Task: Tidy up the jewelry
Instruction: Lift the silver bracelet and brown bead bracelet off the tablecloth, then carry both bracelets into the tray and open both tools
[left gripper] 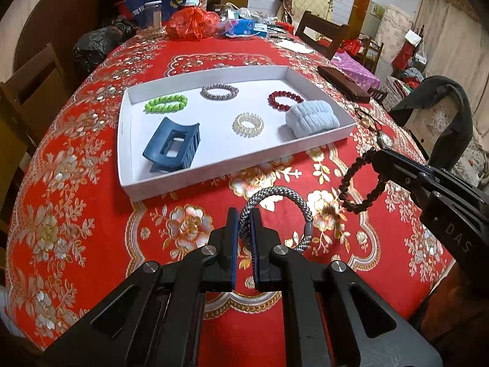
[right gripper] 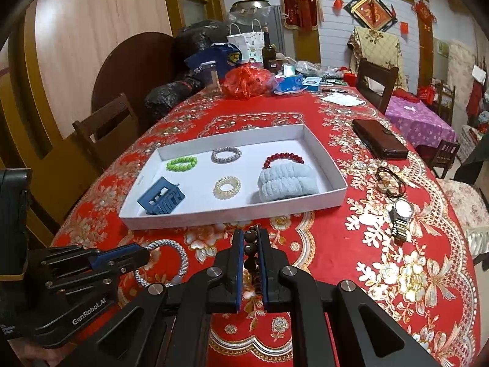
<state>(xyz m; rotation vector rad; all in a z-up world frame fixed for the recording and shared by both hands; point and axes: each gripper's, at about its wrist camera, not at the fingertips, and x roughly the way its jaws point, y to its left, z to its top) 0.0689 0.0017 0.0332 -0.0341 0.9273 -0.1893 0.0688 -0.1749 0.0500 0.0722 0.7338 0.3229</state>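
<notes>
Your left tongs (left gripper: 244, 223) are clamped on a grey braided bracelet (left gripper: 275, 195), whose loop stands up over the red flowered tabletop (left gripper: 76, 214), just below the white tray. Your right tongs (right gripper: 251, 241) are clamped on a dark beaded bracelet (left gripper: 356, 183); in the left view it hangs from them at about 3 o'clock, clear of the cloth.

The white tray (right gripper: 232, 215) lies at 12 o'clock from both tongs, and its near wall stands between them and the tray floor. Inside it are a blue hair claw (left gripper: 172, 146) at the near left, a green bead bracelet (left gripper: 166, 104) behind the claw, a grey bead bracelet (left gripper: 220, 91) at the far middle, a clear spiral hair tie (left gripper: 248, 124) in the centre, a dark red bead bracelet (left gripper: 284, 98) at the far right, and a pale blue fluffy scrunchie (left gripper: 311, 119) touching it on the near side.

Outside the tray, at 2 o'clock in the right view, lie a wristwatch (right gripper: 402, 217), thin dark bangles (right gripper: 389, 180) and a brown wallet (right gripper: 379, 140). Bags, a bottle (right gripper: 269, 52) and boxes crowd the far end.
</notes>
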